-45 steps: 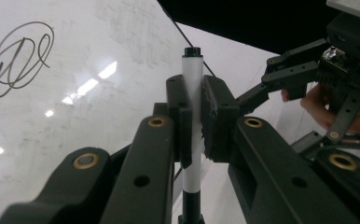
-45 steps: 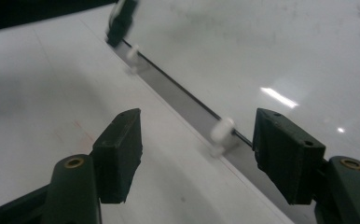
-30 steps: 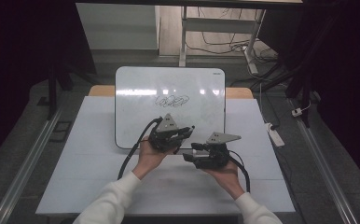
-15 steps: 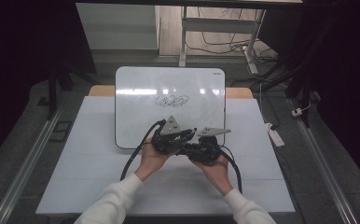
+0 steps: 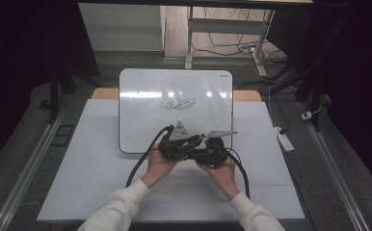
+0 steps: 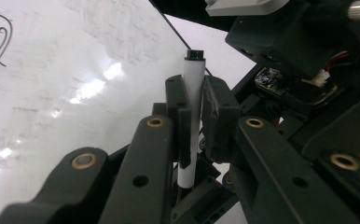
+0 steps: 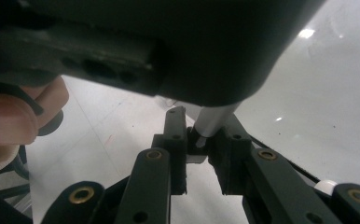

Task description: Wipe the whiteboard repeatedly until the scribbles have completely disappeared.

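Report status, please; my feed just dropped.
Left gripper shut on marker. Right gripper just closed on marker's end. Both over whiteboard. Nothing blocking.

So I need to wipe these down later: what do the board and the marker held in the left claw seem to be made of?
The whiteboard looks like glossy coated board; lamp glare and faint wipe smears show on it. The marker seems to be smooth white plastic with a black end; its matte barrel sits clamped in the left claw.

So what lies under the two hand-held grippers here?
The white rectangular whiteboard with a black scribble, on the white table; the board's near edge below the grippers and hands is covered.
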`<action>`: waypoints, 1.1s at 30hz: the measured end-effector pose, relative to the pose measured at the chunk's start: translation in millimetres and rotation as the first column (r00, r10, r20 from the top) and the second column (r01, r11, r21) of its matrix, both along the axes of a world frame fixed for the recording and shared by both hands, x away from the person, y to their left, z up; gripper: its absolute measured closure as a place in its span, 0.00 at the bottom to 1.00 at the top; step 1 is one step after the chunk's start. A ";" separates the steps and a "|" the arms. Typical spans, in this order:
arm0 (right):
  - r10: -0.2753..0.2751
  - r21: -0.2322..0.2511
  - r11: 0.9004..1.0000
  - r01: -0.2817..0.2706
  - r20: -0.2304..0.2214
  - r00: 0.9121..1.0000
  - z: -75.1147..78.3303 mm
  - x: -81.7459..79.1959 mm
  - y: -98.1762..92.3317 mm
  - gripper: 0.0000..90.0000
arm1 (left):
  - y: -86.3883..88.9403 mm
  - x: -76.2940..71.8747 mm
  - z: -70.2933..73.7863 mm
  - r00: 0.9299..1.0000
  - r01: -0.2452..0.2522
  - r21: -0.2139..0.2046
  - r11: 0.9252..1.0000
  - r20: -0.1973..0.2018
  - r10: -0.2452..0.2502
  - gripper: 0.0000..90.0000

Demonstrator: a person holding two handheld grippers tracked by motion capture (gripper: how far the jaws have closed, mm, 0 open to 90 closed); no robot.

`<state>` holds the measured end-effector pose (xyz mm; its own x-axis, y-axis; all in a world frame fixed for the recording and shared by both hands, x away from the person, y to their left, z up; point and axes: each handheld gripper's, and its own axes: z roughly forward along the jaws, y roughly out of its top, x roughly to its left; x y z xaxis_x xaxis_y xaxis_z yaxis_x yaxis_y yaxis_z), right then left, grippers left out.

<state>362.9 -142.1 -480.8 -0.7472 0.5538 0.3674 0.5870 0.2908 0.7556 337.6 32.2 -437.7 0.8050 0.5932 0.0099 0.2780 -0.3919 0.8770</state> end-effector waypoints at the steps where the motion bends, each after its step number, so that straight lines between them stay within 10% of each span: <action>1: -0.003 -0.008 1.000 0.003 -0.002 1.000 -0.9 0.7 -0.5 0.86 | 0.2 0.1 -0.2 1.000 0.002 -0.001 1.000 0.000 -0.002 0.90; 6: 0.003 -0.018 1.000 -0.003 0.022 1.000 -1.2 0.0 -1.8 0.86 | 3.3 1.7 -0.3 0.999 0.025 -0.052 0.998 -0.024 -0.026 0.86; 13: 0.018 -0.028 1.000 -0.015 0.111 0.994 3.7 -1.8 -4.6 0.86 | 37.7 -2.8 10.9 0.999 -0.029 -0.089 0.996 -0.026 0.027 0.47; 22: -0.024 0.052 0.999 0.012 0.252 0.967 21.1 5.5 -19.4 0.86 | 121.0 -25.6 -7.6 0.986 -0.133 -0.048 0.990 -0.111 0.127 0.39; 33: -0.093 0.119 0.991 0.056 0.335 0.938 42.7 36.1 -14.7 0.86 | 171.7 -65.9 -45.4 0.967 -0.185 0.004 0.983 -0.175 0.183 0.37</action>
